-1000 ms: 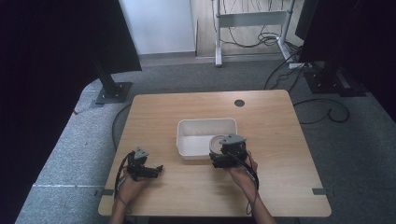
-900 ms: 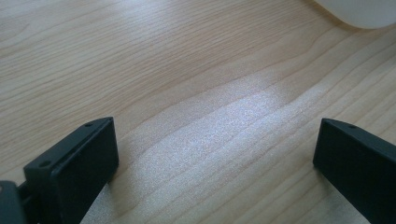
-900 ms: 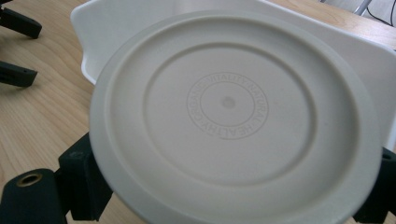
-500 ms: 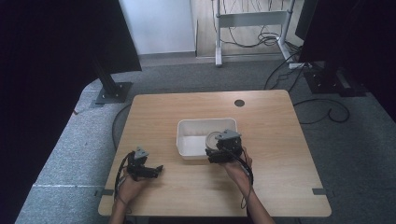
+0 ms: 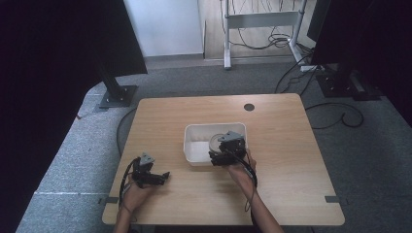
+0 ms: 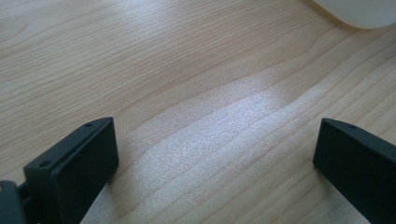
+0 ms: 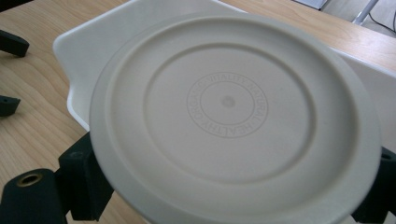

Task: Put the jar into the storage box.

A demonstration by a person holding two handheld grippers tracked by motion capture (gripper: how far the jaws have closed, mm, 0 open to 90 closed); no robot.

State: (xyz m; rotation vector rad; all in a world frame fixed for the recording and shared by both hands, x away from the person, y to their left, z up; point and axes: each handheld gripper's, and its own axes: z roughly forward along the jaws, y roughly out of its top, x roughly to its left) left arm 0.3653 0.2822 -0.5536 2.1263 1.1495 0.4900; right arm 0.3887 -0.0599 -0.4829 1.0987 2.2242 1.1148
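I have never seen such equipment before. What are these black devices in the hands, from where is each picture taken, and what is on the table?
A person sits at a wooden table and holds a hand-operated gripper with two black jaws in each hand. No robot arm is involved. The high view looks down from above. The other two pictures come from small cameras mounted on the grippers.

The left gripper rests over bare wood, its jaws wide apart and holding nothing. The right gripper is at the near edge of a white tub and holds a round cream plate, seen from its underside, by its rim above the tub.
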